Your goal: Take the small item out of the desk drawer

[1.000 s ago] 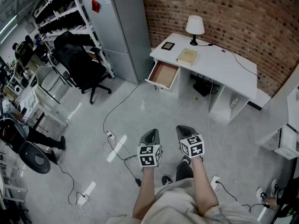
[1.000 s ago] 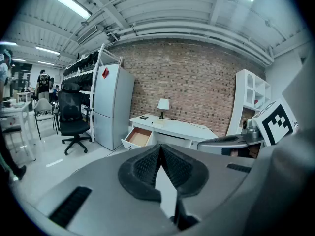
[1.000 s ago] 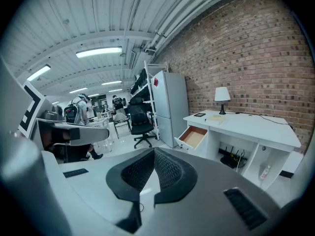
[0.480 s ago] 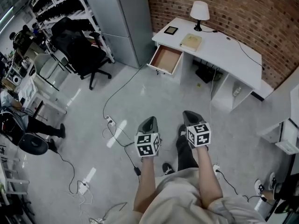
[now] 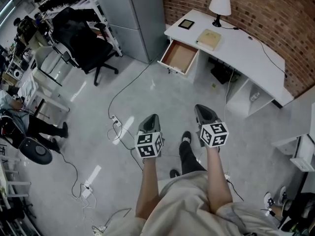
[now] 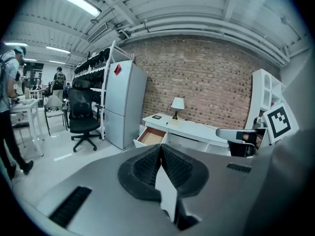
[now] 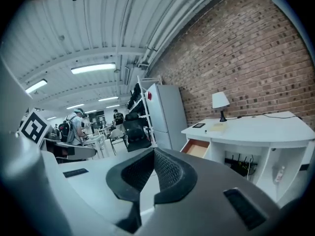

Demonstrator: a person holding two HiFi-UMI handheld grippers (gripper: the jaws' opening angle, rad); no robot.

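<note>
Since left gripper [image 5: 151,119] & right gripper [image 5: 204,111] are pinched shut on nothing, we're only approaching: next, walk to the open drawer [image 5: 180,56], upper ctr, its small item not visible yet.

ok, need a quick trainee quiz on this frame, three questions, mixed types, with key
1. True or false: the desk drawer is pulled open.
2. Which of these stands on the desk? A) a kettle B) a lamp C) a monitor
3. Fill in: the jaws of the left gripper and the right gripper are both ___, with nothing between them.

Key: 1 true; 2 B; 3 shut.
</note>
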